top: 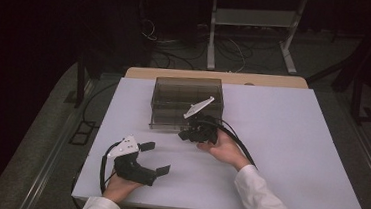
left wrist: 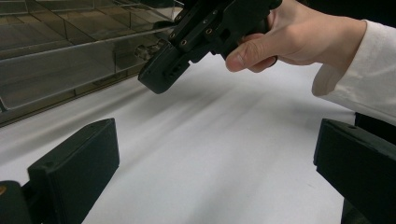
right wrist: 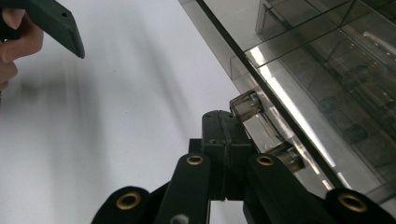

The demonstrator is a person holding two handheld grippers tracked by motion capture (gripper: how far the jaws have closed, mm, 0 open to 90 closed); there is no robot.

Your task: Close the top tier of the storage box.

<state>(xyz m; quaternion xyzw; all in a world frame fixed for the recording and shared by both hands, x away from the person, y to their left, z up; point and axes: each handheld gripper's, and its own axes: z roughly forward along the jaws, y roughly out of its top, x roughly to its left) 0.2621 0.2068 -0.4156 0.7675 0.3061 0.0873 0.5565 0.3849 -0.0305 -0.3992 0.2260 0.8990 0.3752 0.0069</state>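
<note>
A smoky clear plastic compartment box [top: 187,102] stands with its lid down at the back middle of the white table [top: 280,152]. My right gripper [top: 187,134] is at the box's front wall, its jaws pressed together with nothing between them. In the right gripper view its tip [right wrist: 224,121] lies just beside a clear cylindrical latch knob [right wrist: 245,105] on the box [right wrist: 327,70]. My left gripper [top: 155,157] rests low at the table's front left, jaws wide apart and empty [left wrist: 215,158]. From there the right gripper [left wrist: 161,77] is seen against the box [left wrist: 56,60].
The table's front edge runs close under my left hand [top: 117,184]. Beyond the far edge, cables [top: 177,53] lie on the dark floor beside a white stand's legs [top: 249,34]. The left gripper's finger [right wrist: 56,23] shows at the top left of the right gripper view.
</note>
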